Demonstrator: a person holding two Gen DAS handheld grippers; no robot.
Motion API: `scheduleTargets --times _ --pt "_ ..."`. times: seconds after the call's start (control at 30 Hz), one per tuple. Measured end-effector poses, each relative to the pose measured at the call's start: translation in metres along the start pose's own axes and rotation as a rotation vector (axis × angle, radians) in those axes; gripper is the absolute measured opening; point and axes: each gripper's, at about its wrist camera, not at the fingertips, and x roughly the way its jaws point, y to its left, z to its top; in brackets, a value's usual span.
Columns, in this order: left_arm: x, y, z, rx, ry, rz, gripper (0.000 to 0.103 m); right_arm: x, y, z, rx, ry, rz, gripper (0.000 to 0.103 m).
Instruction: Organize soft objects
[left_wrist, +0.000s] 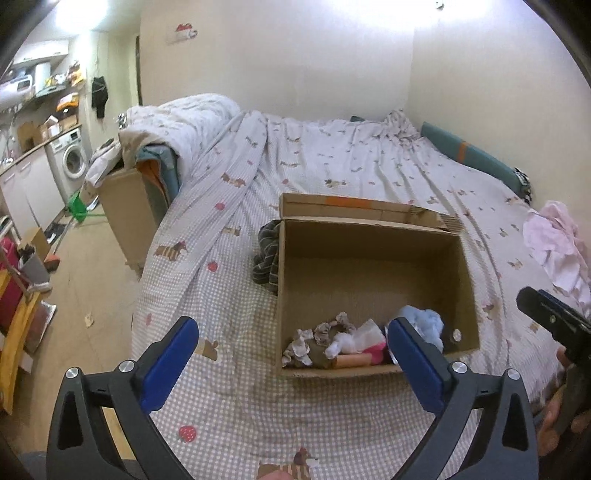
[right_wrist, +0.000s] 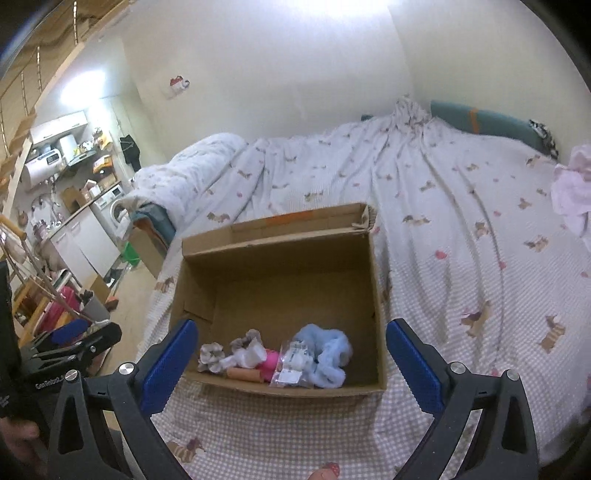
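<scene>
1. One open brown cardboard box (right_wrist: 373, 295) on the bed.
2. One fluffy light-blue soft item (right_wrist: 330, 356) inside it.
3. One dark striped cloth (left_wrist: 266, 254) beside the box.
4. One crumpled pale-pink garment (left_wrist: 554, 243).
5. Two blue-padded grippers, the left gripper (left_wrist: 291, 352) and the right gripper (right_wrist: 291, 354).

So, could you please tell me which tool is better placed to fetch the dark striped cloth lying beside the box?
Probably the left tool: the dark striped cloth lies against the box's left wall, and the right-wrist view doesn't show it.
</scene>
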Motion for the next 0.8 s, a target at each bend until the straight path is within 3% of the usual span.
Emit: scheduleTargets --times 0.13,0.3,0.5,0.8 --pt "-0.017 -0.005 -0.007 0.024 -0.020 -0.006 0.102 -0.010 0.000 -0.010 0.011 0.014 -0.008 0.103" --pt "-0.033 0.001 -0.015 -0.031 -0.043 -0.033 0.102 -0.014 0.006 -0.023 -0.005 0.028 -0.014 0.103" --pt "-0.028 0.002 -0.020 -0.046 -0.041 0.000 0.102 -0.004 0.016 -0.037 -0.054 0.065 -0.035 0.103" --pt "-0.011 0.004 -0.022 -0.097 0.018 -0.045 0.102 0.005 0.025 -0.042 -0.108 0.078 -0.064 0.103"
